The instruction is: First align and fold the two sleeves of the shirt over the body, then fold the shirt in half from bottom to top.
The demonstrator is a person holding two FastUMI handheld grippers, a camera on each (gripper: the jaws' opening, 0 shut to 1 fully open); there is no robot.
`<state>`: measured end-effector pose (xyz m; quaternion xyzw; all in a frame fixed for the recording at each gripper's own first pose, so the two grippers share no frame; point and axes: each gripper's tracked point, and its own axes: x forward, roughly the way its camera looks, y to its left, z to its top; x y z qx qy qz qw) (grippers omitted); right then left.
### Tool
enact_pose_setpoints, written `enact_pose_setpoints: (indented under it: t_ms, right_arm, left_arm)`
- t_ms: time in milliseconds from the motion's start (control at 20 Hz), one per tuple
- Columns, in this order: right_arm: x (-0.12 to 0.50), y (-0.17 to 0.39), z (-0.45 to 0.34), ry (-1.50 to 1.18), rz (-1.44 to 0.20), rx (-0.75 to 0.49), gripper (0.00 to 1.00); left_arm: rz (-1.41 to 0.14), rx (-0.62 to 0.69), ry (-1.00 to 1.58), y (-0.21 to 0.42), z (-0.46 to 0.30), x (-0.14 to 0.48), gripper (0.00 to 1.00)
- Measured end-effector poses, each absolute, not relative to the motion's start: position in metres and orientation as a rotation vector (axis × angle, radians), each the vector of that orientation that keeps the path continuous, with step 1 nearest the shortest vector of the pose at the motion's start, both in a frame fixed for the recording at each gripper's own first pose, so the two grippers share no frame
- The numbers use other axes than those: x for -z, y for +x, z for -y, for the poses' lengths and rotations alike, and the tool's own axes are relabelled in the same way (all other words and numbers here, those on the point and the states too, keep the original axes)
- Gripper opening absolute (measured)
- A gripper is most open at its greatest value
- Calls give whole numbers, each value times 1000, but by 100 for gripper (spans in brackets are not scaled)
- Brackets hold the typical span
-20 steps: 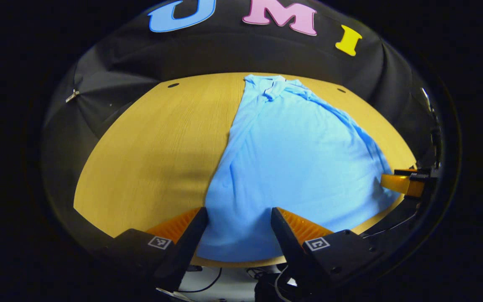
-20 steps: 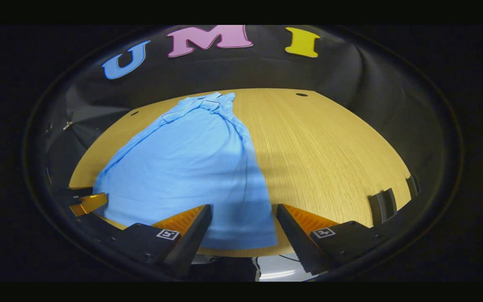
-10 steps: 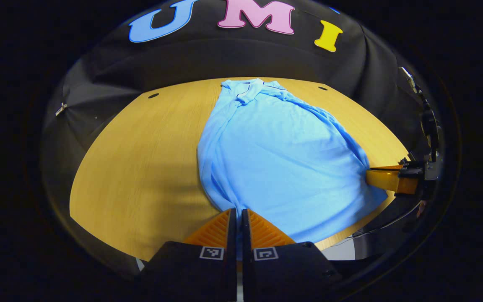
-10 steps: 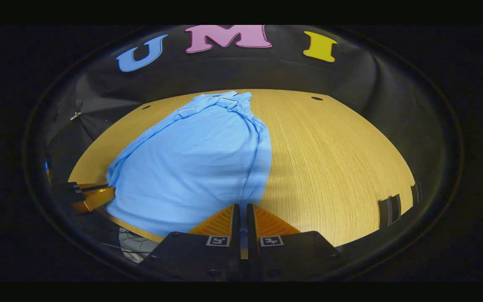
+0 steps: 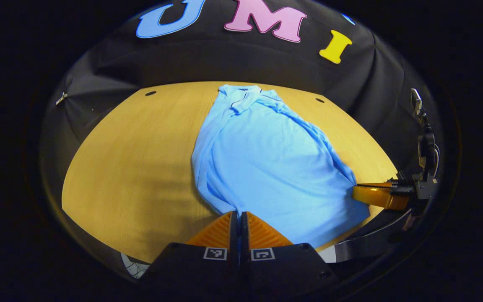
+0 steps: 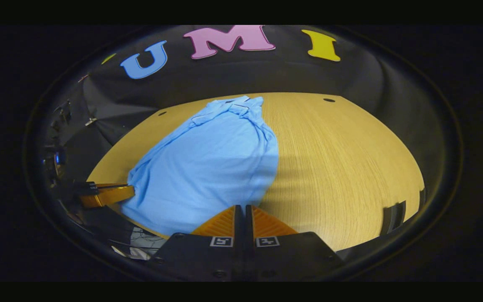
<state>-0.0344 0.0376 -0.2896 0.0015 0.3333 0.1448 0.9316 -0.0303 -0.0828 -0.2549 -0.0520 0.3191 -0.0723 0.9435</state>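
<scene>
Smooth blue shirt (image 5: 266,163) pinched at hem corners by both grippers.

A plain light blue shirt (image 5: 266,163) lies before me on a yellow-tan wood-grain table (image 5: 132,159), against a black cloth wall (image 5: 224,63)
</scene>
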Motion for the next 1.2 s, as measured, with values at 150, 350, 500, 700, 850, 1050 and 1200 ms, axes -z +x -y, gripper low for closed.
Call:
enact_pose_setpoints:
  t_ms: [150,350,500,700,850,1050,1200]
  right_arm:
    - [265,-16,-41,-18,-618,-322,0]
    - [229,29,-50,-14,-534,-340,5]
    - [201,75,-56,8,-470,-338,5]
    - [167,139,-60,27,-387,-337,5]
    - [139,189,-66,27,-318,-345,5]
    - [107,261,-80,22,-237,-354,5]
    - [94,312,-95,28,-192,-356,5]
  left_arm:
    - [-589,169,-119,-13,93,216,6]
    - [-509,184,-150,27,96,163,6]
    - [-469,173,-174,65,92,134,6]
    - [-400,157,-182,124,82,99,6]
    - [-347,145,-194,171,74,75,6]
    - [-289,142,-173,239,61,49,6]
    - [-253,130,-167,294,47,35,11]
